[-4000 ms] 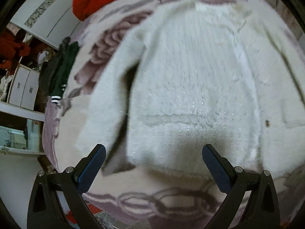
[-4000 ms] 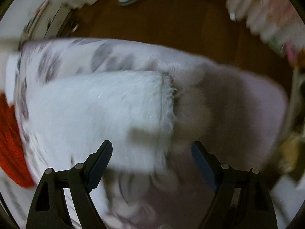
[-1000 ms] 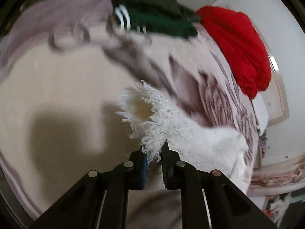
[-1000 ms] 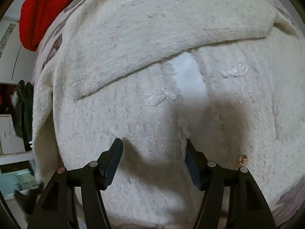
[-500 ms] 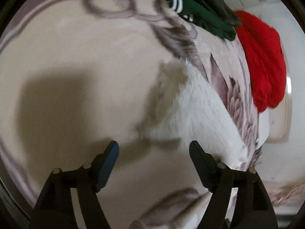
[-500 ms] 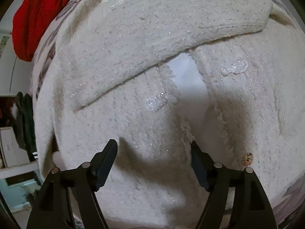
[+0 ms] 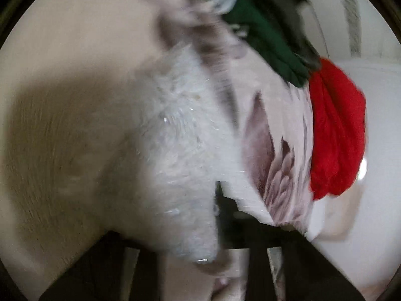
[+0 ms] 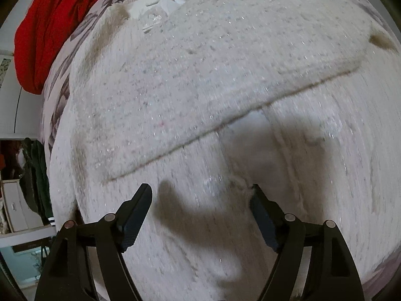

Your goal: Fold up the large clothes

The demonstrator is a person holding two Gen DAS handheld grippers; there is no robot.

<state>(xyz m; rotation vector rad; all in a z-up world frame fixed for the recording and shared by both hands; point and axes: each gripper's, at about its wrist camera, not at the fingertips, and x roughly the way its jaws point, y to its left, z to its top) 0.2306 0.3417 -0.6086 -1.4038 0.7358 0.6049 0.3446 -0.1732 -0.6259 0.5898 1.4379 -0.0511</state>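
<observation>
A fluffy white sweater point(image 8: 200, 87) lies spread on the bed and fills the right wrist view, with one sleeve folded across its body. My right gripper point(image 8: 200, 200) is open just above the sweater's front, its right finger point(image 8: 260, 213) touching the fuzzy opening edge. In the blurred left wrist view the sweater's other sleeve point(image 7: 175, 138) drapes over my left gripper point(image 7: 213, 225) and hides its fingertips, so its jaws cannot be read.
The bed has a beige and mauve flower-print blanket point(image 7: 275, 150). A red garment point(image 7: 335, 135) and a dark green garment point(image 7: 263, 30) lie at the bed's far side. The red garment also shows in the right wrist view point(image 8: 50, 25). A white cabinet point(image 8: 17, 208) stands at left.
My left gripper, shut on the sleeve cuff a second ago, opened and let go half a second ago; now the sleeve covers its fingers. My right gripper moved forward over the sweater, still open.
</observation>
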